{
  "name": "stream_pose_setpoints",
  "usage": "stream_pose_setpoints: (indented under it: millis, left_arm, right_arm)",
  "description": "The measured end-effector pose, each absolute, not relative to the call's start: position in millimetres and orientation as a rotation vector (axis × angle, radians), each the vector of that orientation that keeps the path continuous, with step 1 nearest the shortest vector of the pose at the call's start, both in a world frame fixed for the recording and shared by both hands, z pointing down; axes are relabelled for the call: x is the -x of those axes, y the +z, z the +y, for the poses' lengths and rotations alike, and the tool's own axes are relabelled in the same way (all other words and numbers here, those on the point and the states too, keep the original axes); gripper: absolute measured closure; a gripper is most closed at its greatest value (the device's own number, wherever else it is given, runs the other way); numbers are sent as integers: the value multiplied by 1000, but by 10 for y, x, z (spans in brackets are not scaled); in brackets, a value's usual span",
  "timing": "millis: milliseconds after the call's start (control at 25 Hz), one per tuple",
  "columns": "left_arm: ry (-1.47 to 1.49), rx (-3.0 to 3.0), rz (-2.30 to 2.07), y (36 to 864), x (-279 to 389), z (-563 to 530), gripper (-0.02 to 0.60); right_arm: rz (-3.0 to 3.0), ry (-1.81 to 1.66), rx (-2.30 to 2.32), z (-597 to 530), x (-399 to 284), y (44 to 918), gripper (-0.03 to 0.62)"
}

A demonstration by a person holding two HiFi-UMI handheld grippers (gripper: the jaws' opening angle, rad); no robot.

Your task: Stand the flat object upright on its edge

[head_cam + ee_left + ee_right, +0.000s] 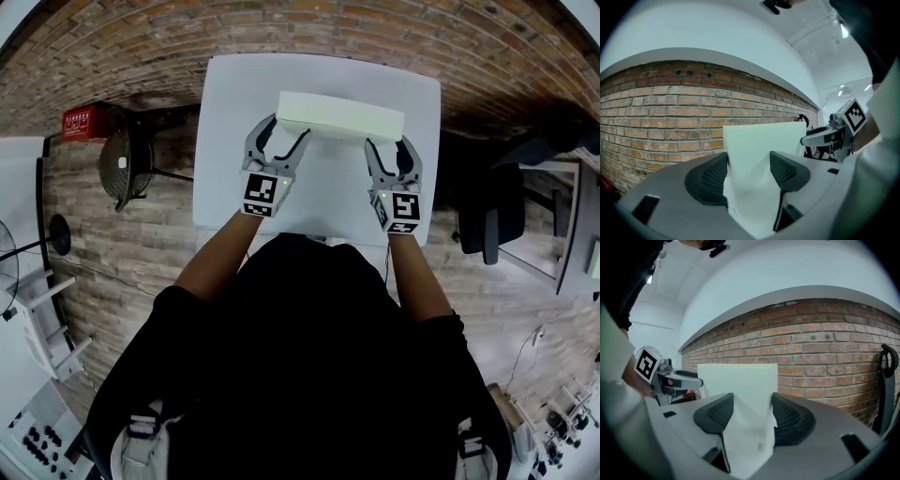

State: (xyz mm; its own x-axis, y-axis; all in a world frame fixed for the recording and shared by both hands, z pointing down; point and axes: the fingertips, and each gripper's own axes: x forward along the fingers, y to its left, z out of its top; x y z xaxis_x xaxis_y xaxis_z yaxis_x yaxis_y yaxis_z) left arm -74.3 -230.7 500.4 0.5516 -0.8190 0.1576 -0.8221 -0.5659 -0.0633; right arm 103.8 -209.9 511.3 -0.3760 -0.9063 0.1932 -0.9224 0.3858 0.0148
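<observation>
White box [339, 117]: upper centre of the head view, over the far half of the white table [230, 150]. A long narrow face is turned up and a broader face looks toward the person.
Box and table: no view shows whether the lower edge rests on the tabletop or hangs just above it.
Left gripper [281, 139]: at the box's left end, jaws clamped on it. In the left gripper view both ribbed pads press on opposite broad faces, so the grip runs across the thickness.
Right gripper [389, 148]: at the box's right end, jaws likewise clamped on it. In the right gripper view the pads sit flat against both faces, with no gap visible.
Grippers to each other: well apart, one at each end of the box, each showing at the side edge of the other's view.
Step in hand: probably the tip-up itself. The box looks already raised onto, or almost onto, its long edge and is steadied from both ends.
Next move calls for: setting the lower edge squarely on the table with the broad faces vertical. Both sets of jaws should then ease apart evenly so neither pad drags or nudges the box over.
Surroundings: brick wall [656, 108] beyond the table's far edge.
</observation>
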Motion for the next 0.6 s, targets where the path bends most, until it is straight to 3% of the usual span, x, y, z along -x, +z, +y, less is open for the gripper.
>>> stream_pose_setpoints:
  millis: [600]
  left_arm:
    - [311,-2738,-1405,5018,746,-2347,301]
  right_arm:
    - [-2496,194,-1609,-2198,-1054,5116,329]
